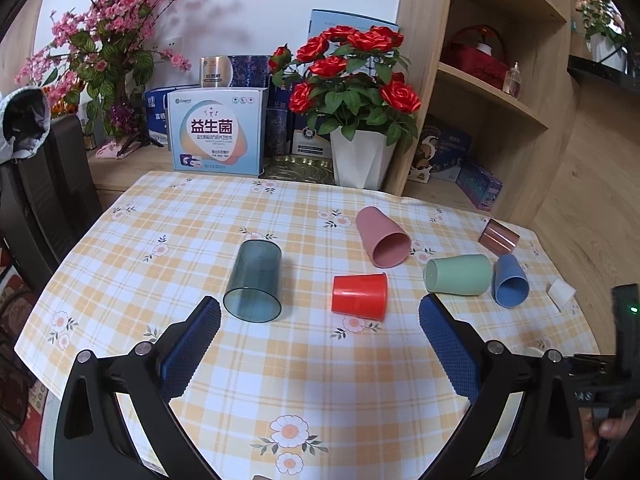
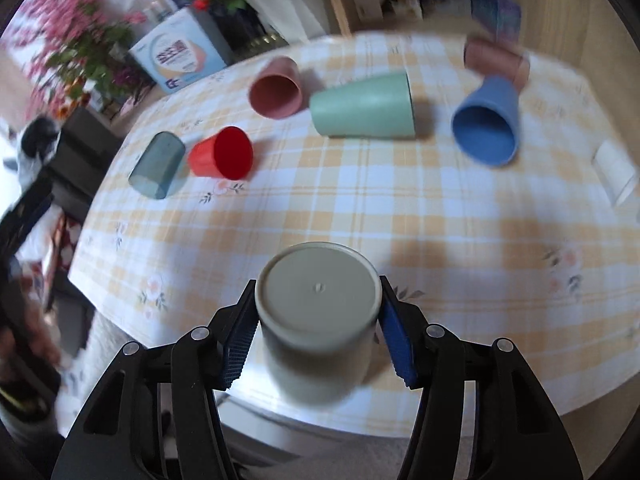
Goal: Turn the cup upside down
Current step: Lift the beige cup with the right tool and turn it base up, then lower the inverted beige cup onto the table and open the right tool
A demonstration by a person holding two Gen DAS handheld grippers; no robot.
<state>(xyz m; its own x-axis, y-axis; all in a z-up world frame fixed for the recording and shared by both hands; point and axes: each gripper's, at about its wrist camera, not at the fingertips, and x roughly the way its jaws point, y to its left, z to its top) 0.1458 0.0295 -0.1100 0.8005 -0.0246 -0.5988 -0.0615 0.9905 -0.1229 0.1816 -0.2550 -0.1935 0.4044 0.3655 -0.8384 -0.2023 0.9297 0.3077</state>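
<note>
My right gripper [image 2: 318,312] is shut on a grey cup [image 2: 316,320], held with its flat bottom toward the camera, above the near edge of the checked tablecloth [image 2: 360,208]. My left gripper [image 1: 320,312] is open and empty above the cloth. Just beyond its fingers lie a teal see-through cup [image 1: 254,280] and a red cup [image 1: 360,294], both on their sides. A pink cup [image 1: 382,236], a green cup [image 1: 458,274], a blue cup [image 1: 510,280] and a brown see-through cup [image 1: 498,236] also lie on their sides. The right wrist view is blurred.
At the table's far edge stand a white pot of red roses [image 1: 360,156], a blue box [image 1: 218,132] and pink blossom branches [image 1: 108,40]. A wooden shelf [image 1: 500,80] stands at the right. A dark chair [image 1: 48,188] is at the left. A small white card [image 1: 562,292] lies near the right edge.
</note>
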